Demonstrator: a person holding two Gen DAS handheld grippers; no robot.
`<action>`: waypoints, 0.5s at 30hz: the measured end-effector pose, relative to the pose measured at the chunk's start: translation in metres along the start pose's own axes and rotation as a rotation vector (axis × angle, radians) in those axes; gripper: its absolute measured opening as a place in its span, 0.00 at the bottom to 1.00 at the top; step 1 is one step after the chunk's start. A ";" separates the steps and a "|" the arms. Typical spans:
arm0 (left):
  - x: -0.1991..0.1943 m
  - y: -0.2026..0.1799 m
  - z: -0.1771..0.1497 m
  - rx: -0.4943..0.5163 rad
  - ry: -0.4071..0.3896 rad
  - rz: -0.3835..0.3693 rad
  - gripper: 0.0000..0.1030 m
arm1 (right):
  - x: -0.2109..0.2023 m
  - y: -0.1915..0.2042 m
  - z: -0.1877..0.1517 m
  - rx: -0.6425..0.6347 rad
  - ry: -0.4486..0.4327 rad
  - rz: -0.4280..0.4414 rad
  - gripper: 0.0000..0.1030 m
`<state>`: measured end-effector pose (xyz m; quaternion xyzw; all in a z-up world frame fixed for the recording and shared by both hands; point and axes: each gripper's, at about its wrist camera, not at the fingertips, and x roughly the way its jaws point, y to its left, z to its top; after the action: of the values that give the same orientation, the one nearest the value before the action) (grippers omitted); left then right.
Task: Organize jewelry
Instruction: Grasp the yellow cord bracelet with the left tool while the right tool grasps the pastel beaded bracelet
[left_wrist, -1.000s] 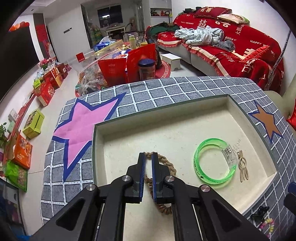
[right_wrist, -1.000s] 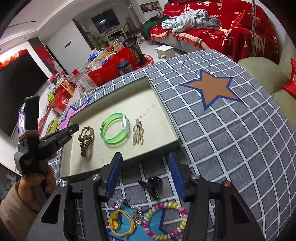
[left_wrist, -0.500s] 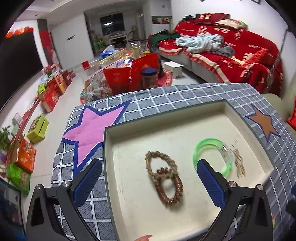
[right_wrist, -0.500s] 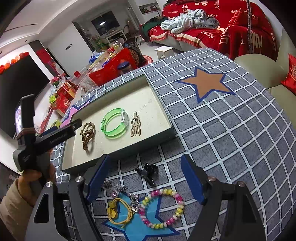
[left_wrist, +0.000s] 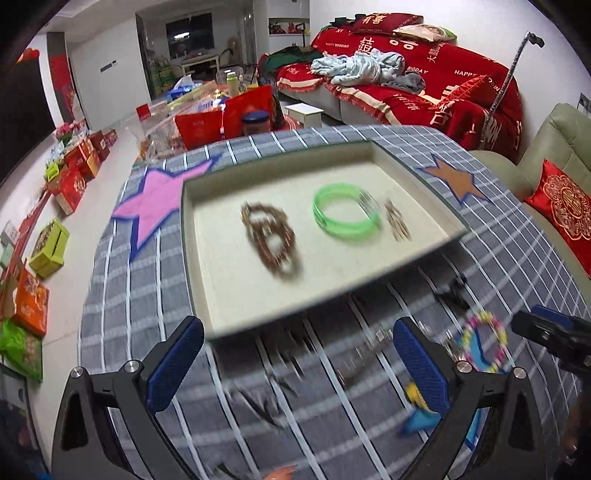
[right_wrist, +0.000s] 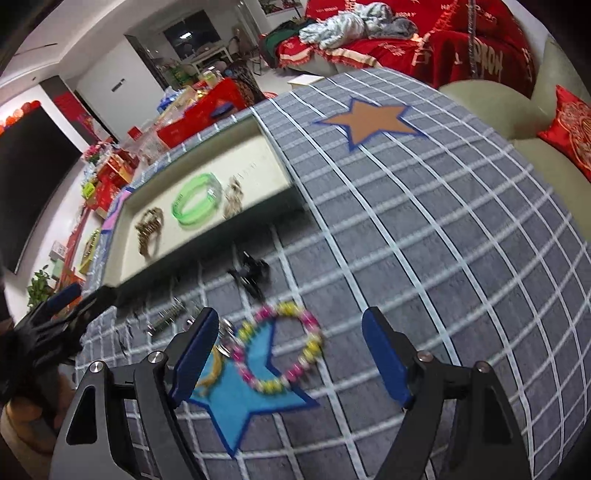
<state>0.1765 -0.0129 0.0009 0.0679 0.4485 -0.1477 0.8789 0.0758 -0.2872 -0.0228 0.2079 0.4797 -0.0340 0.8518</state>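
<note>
A shallow cream tray (left_wrist: 229, 295) (right_wrist: 266, 162) holds brown bead bracelets (left_wrist: 271, 238) (right_wrist: 149, 230), a green bangle (left_wrist: 345, 218) (right_wrist: 195, 205) and a tan clip (left_wrist: 397, 223) (right_wrist: 232, 201). My left gripper (left_wrist: 295, 362) is open and empty, above the cloth in front of the tray. My right gripper (right_wrist: 286, 354) is open and empty over a pink and yellow bead bracelet (right_wrist: 282, 350) (left_wrist: 484, 341) on a blue star. A black clip (right_wrist: 251, 275) (left_wrist: 452, 291), a metal chain (right_wrist: 166, 319) (left_wrist: 364, 356) and a yellow piece (left_wrist: 415, 397) lie loose on the cloth. Both views are blurred.
The table has a grey checked cloth (right_wrist: 424, 240) with pink (left_wrist: 159, 199), orange (right_wrist: 369, 120) and blue stars. A red sofa (left_wrist: 424, 85) and a green armchair (left_wrist: 561, 147) stand beyond it. Gift boxes (left_wrist: 74, 177) line the floor at left.
My left gripper opened, let go of the brown bracelets in the tray and pulled back over the front cloth. My right gripper opened wider and moved forward over the bead bracelet.
</note>
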 end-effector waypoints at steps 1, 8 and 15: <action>-0.003 -0.005 -0.008 -0.012 0.014 -0.014 1.00 | 0.001 -0.003 -0.003 0.004 0.009 -0.010 0.80; 0.000 -0.027 -0.040 -0.089 0.089 -0.025 1.00 | 0.010 -0.006 -0.011 -0.050 0.032 -0.082 0.80; 0.018 -0.036 -0.057 -0.125 0.149 -0.023 1.00 | 0.016 -0.002 -0.015 -0.126 0.048 -0.106 0.80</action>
<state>0.1313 -0.0360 -0.0468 0.0185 0.5219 -0.1238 0.8438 0.0721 -0.2811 -0.0436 0.1290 0.5115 -0.0436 0.8484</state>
